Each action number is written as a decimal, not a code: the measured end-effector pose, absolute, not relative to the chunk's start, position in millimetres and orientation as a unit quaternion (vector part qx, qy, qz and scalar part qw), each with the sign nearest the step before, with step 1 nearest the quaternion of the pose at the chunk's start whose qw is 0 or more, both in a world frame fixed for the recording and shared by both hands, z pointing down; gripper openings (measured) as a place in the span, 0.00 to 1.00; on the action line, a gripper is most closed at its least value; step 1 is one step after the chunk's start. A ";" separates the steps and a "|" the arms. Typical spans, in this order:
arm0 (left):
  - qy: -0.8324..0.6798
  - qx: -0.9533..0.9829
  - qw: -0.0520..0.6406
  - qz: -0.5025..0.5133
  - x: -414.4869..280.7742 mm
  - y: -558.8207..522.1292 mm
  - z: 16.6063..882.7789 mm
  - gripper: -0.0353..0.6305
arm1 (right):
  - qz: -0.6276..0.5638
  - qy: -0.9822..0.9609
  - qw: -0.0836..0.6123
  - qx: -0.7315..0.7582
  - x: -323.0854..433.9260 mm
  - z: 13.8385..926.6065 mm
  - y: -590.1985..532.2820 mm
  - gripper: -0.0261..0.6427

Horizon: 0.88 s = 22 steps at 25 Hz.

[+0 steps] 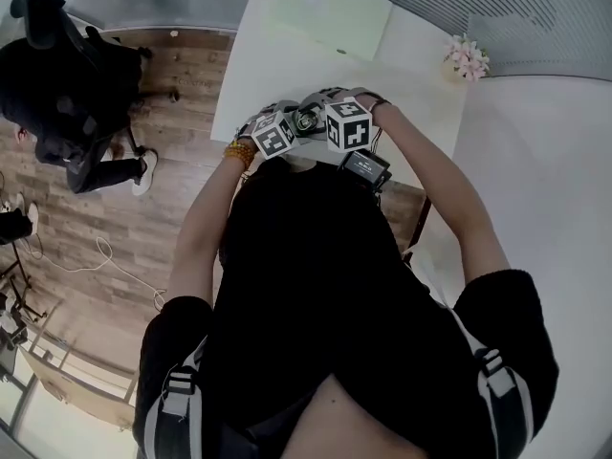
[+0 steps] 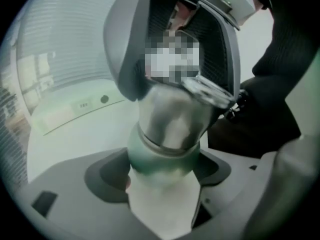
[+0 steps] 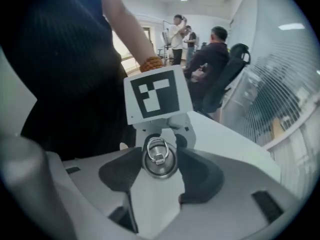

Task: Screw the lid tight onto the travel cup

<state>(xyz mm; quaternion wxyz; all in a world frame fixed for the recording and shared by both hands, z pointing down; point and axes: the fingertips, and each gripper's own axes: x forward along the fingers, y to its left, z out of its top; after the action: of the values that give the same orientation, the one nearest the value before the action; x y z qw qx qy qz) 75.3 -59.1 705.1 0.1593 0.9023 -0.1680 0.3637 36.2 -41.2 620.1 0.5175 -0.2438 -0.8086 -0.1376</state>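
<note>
travel cup (image 2: 170, 129) mid-frame in left gripper view, lid (image 3: 159, 158) low centre in right gripper view | risk: lid cross-threads if it's sitting tilted, or the slick cup spins in the grip | left gripper (image 2: 162, 173) jaws pinch the cup's green band, right gripper (image 3: 160, 171) jaws fairly wide, clamped on lid

The steel cup (image 2: 170, 129), green-banded at its base, stands clamped between the left gripper's (image 2: 162, 176) jaws. Its round lid (image 3: 160, 159), with a ring on top, sits gripped between the right gripper's (image 3: 161, 171) jaws.
</note>
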 end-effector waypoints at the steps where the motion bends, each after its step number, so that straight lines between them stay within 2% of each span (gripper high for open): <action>1: -0.152 0.904 0.154 0.369 76.0 -57.7 705.3 0.62 | -0.146 -0.800 0.519 -0.264 37.1 620.4 -39.9 0.39; 6: -0.161 0.907 0.151 0.359 74.7 -57.1 704.4 0.62 | -0.135 -0.805 0.518 -0.258 35.2 620.0 -37.1 0.40; 9: -0.208 0.903 0.163 0.338 75.0 -58.9 703.1 0.62 | 0.024 -0.867 0.463 -0.185 32.4 602.1 -39.1 0.49; 11: -0.238 0.899 0.173 0.325 73.9 -59.6 702.7 0.62 | 0.118 -0.896 0.414 -0.108 31.1 586.4 -48.3 0.49; 13: -0.257 0.894 0.181 0.319 73.0 -59.2 702.3 0.62 | 0.159 -0.907 0.389 -0.029 31.6 582.0 -56.4 0.49; 19: -0.275 0.887 0.187 0.321 71.2 -60.7 702.5 0.62 | 0.196 -0.888 0.406 0.087 30.8 601.0 -59.6 0.48; 22: -0.273 0.885 0.190 0.325 71.5 -56.5 703.5 0.62 | 0.173 -0.880 0.434 0.086 36.2 611.2 -54.3 0.44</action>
<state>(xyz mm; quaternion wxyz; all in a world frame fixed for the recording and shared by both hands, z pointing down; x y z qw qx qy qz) 71.5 -56.5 703.5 0.1904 0.8850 -0.2733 0.3253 36.2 -54.3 611.2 0.4336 0.0865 -0.8801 0.1729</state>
